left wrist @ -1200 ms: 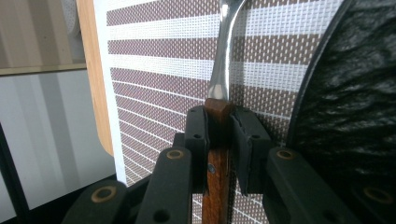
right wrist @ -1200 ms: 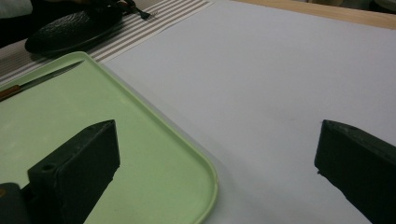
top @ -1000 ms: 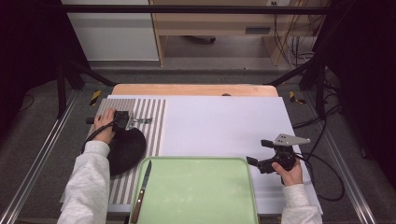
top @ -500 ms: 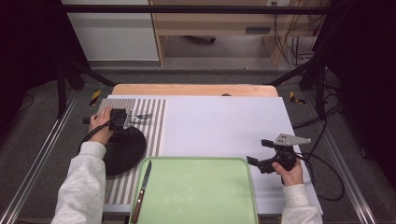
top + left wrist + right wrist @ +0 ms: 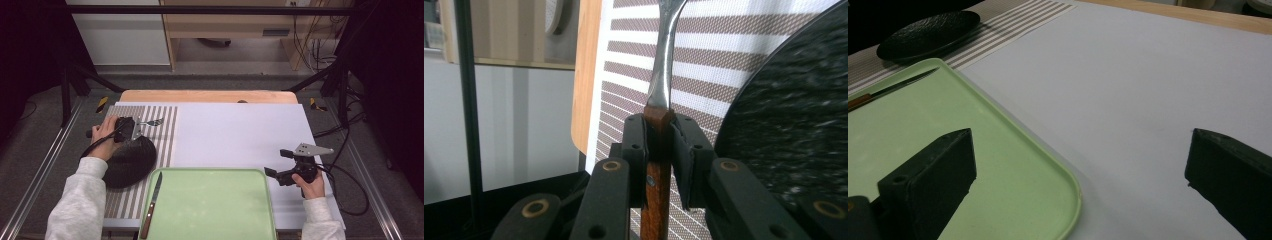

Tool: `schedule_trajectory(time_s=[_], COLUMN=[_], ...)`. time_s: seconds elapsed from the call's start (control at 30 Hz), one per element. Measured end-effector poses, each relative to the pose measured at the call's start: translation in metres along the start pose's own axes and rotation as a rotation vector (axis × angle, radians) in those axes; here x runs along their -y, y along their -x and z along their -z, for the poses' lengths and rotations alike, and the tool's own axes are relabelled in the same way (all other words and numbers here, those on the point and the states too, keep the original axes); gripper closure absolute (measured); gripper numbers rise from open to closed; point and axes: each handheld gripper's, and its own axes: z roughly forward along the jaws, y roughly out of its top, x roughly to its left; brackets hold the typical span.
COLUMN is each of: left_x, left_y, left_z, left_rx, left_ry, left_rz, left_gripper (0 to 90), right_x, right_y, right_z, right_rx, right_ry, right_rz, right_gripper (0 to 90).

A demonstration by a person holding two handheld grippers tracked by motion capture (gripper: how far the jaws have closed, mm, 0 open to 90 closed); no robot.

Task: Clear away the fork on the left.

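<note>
Lifted clear of the striped mat [image 5: 165,145] since a second ago, the fork [image 5: 664,75] rides clamped by its wooden handle in the left gripper [image 5: 131,128], above the black plate [image 5: 127,161]. The right gripper [image 5: 1080,175] waits open beside the green tray [image 5: 210,210]. A thin, narrow handle could pivot or slip, dropping onto the plate.

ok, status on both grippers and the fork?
Left gripper shut on fork, above striped mat. Right gripper open, beside green tray. Black plate close below.
</note>
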Motion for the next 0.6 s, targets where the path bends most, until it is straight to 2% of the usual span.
schedule_trajectory(time_s=[0.2, 0.6], left_x=[-0.006, -0.013], left_y=[0.005, 0.021], left_z=[0.012, 0.032], left_rx=[-0.004, -0.004], left_ry=[-0.014, -0.004], left_rz=[0.016, 0.071], left_gripper=[76.9, 76.9], right_x=[0.000, 0.000], right_y=[0.000, 0.000], right_z=[0.000, 0.000], right_rx=[0.000, -0.002], right_ry=[0.000, -0.001], right_rz=[0.001, -0.002], right_gripper=[0.5, 0.5])
